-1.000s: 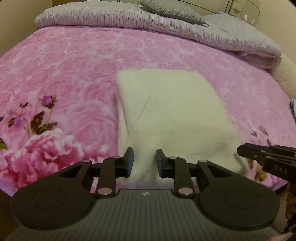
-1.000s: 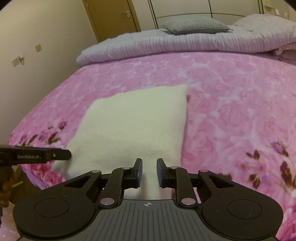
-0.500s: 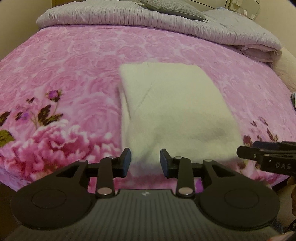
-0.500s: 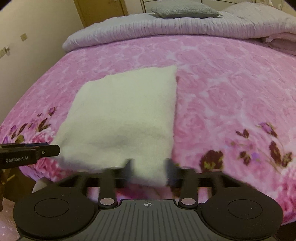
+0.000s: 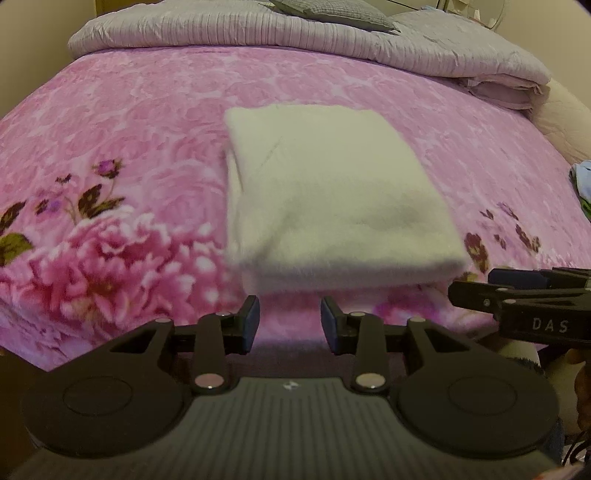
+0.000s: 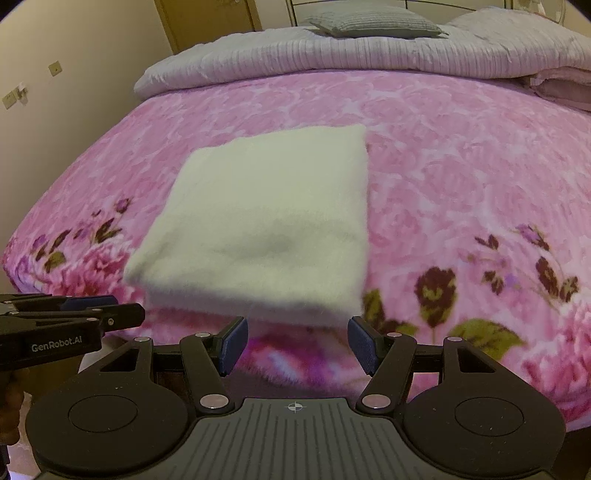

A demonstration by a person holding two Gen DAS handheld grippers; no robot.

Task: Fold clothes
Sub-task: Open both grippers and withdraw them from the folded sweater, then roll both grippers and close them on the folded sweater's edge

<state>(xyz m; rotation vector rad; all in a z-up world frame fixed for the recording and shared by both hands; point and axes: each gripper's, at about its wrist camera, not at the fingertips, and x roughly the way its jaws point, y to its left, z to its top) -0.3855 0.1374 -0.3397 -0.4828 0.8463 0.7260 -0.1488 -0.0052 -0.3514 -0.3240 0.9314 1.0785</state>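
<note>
The cream folded garment (image 5: 332, 199) lay flat on the pink floral blanket (image 5: 147, 110), near the blanket's front edge & well short of the grey quilt (image 5: 295, 33) bunched at the far end. It read as a neat rectangle w/ layers stacked at its near edge, so the fold looked done or nearly so; prob left near the blanket's front edge because that's within easy reach.

Left gripper (image 5: 290, 319) sat just off the garment's near edge, toward its left corner, fingers apart, nothing between them. Right gripper (image 6: 293, 345) sat just off the same edge, toward the right corner, fingers spread wider, also empty. Neither touched the cloth.

Both tools being level w/ the near edge & facing it suggests either a let-go or a setup for pinching that edge for another fold; can't tell which. Cloth looked soft & thick, so the layers could slip if only the top one is pinched.
</note>
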